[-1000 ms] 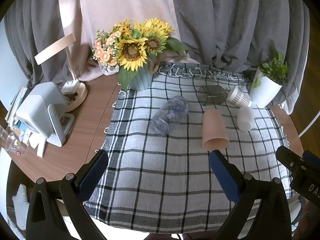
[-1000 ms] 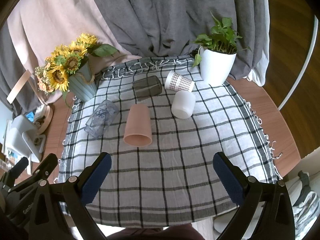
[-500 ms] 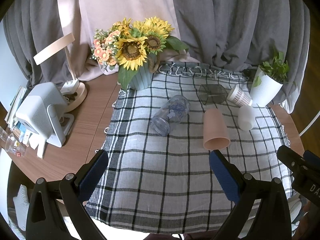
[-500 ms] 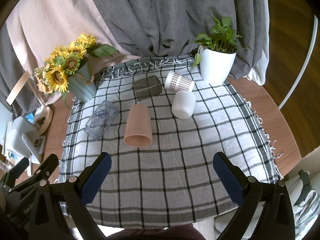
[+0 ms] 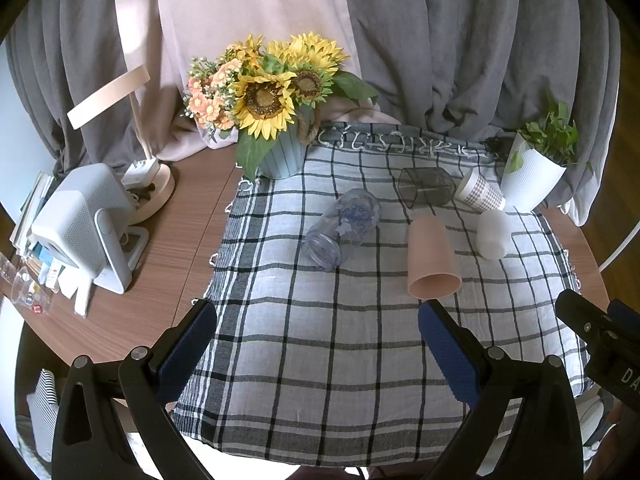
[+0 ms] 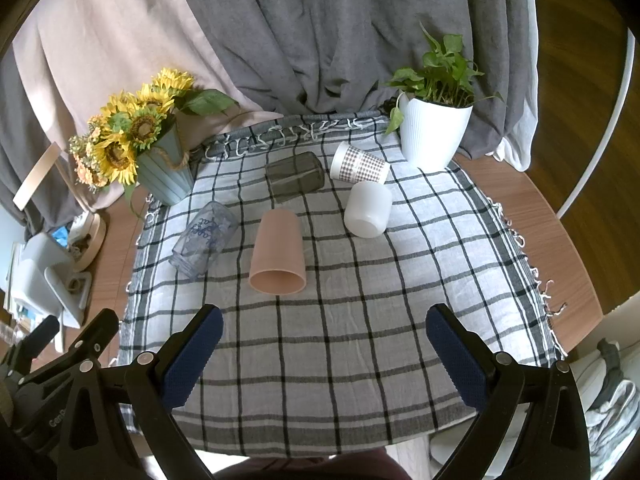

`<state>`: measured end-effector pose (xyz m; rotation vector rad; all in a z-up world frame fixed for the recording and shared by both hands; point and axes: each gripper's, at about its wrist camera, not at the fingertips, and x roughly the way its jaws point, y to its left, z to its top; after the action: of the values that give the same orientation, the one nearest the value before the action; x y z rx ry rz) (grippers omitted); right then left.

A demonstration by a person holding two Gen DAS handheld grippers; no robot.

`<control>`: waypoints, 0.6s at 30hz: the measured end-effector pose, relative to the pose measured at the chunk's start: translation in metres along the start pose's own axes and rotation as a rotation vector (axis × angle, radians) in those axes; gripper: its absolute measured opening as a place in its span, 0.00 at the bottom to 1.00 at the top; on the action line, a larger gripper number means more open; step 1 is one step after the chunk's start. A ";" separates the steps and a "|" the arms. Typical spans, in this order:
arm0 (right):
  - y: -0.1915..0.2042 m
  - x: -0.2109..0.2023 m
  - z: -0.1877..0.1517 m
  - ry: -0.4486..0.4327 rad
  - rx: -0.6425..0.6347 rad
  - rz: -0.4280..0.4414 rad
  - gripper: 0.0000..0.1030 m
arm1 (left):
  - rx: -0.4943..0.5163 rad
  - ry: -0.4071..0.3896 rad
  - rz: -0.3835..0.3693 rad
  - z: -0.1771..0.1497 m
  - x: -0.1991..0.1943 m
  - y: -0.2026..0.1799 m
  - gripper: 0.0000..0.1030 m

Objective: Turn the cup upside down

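Cup, pink (image 6: 278, 252), lies on its side at frame centre, looks light, rigid, smooth; best gripped across mid-wall; left tongs (image 5: 316, 340) and right tongs (image 6: 324, 340) both gape empty.

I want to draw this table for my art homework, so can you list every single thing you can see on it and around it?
Pink cup: 1, on its side, middle of cloth, mouth toward the cameras.
Clear printed cup: 1, bluish, on its side, beside the pink cup.
Smoky cup: 1, dark grey, on its side, farther back.
Checked paper cup: 1, brown-white, on its side, by the plant.
White cup: 1, tipped over.
Cloth: 1, black-white plaid, on the table, brown wood.
Sunflower pot: 1, yellow flowers, blue pot.
Plant: 1, green, white pot.
Lamp: 1, cream.
Grey device: 1.
Curtains: grey and pink.
Left gripper, right gripper: black, blue fingers, open, empty.
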<state>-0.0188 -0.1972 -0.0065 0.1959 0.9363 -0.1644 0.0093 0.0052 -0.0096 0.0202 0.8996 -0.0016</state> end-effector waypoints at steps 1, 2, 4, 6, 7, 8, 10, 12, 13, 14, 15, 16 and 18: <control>-0.001 -0.001 0.000 0.000 0.001 0.000 0.99 | 0.000 0.000 0.000 0.000 0.000 0.000 1.00; -0.001 -0.001 0.000 -0.001 0.001 0.000 0.99 | -0.001 0.001 0.000 0.000 0.000 0.000 1.00; -0.001 -0.002 0.001 0.000 0.000 0.000 0.99 | -0.001 0.001 0.001 0.000 0.000 0.000 1.00; -0.002 -0.002 0.001 0.000 0.000 0.000 0.99 | -0.001 0.001 0.000 0.000 0.000 0.000 1.00; -0.002 -0.002 0.001 0.000 0.000 0.000 0.99 | -0.001 0.001 0.000 0.000 0.000 0.000 1.00; -0.002 -0.002 0.001 0.000 0.001 0.000 0.99 | 0.000 0.001 0.001 0.000 0.000 0.000 1.00; -0.001 -0.002 0.001 -0.001 0.001 0.000 0.99 | 0.000 -0.001 -0.002 0.000 0.000 0.000 1.00; -0.001 -0.001 0.001 0.001 0.001 0.000 0.99 | 0.001 -0.002 -0.004 0.000 0.000 0.001 1.00; -0.002 -0.002 0.001 0.000 0.001 0.000 0.99 | 0.001 -0.002 -0.005 0.000 0.000 0.001 1.00; -0.001 -0.002 0.001 -0.001 0.000 0.000 0.99 | 0.001 -0.002 -0.006 0.000 0.000 0.002 1.00; -0.002 -0.002 0.001 -0.001 0.000 0.000 0.99 | 0.001 -0.002 -0.004 0.000 0.000 0.002 1.00; -0.002 -0.002 0.001 -0.001 0.000 0.000 0.99 | 0.001 -0.002 -0.004 0.000 0.000 0.002 1.00; -0.001 -0.001 0.001 0.001 0.001 0.000 0.99 | 0.001 -0.001 -0.006 0.000 0.000 0.002 1.00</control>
<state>-0.0186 -0.1985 -0.0051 0.1967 0.9373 -0.1648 0.0096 0.0069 -0.0092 0.0185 0.8987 -0.0073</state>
